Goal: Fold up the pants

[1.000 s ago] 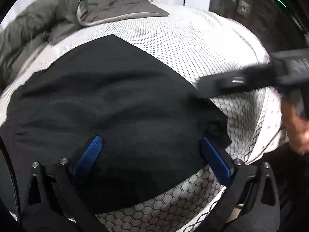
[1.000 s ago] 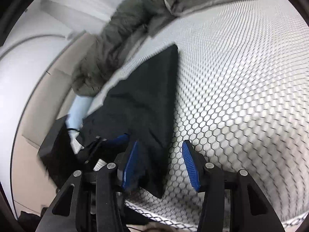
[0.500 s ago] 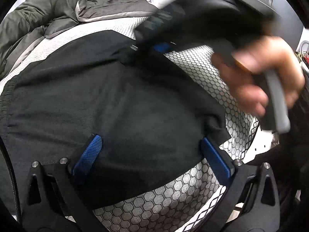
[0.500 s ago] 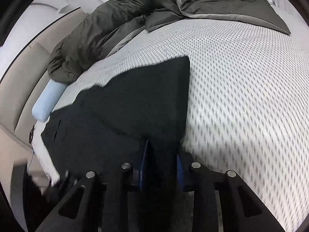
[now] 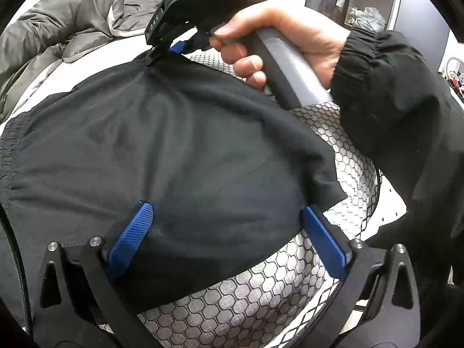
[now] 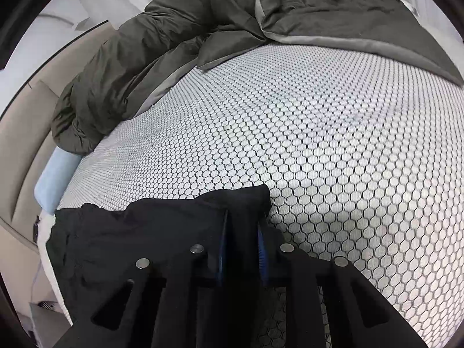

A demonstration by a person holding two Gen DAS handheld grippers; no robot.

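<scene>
The black pants [image 5: 162,156] lie spread on the bed [image 6: 333,145], over its honeycomb-patterned cover, with the near part of the cloth filling the middle of the left wrist view. The right gripper [image 6: 242,249] has its fingers closed on a bunched corner of the pants; its jaws have just been closing, and cloth sits between the blue pads. In the left wrist view that same gripper shows at about 12 o'clock, held by a hand [image 5: 278,37] in a black sleeve [image 5: 391,92], with the fabric drawn up into a ridge toward it. Gripping a corner rather than the middle seems meant to let one edge be carried across the rest so that a clean fold forms.

The left gripper [image 5: 226,232] has its fingers wide apart, one pad at 8 o'clock over the cloth and the other at 4 o'clock near the cloth's edge. Nothing is pinched between them. It looks placed to hold the near part flat, or to wait for its own corner, while the right side does the lifting.

A grey-green duvet [image 6: 162,46] is heaped at 11 o'clock on the bed, well apart from the pants.
</scene>
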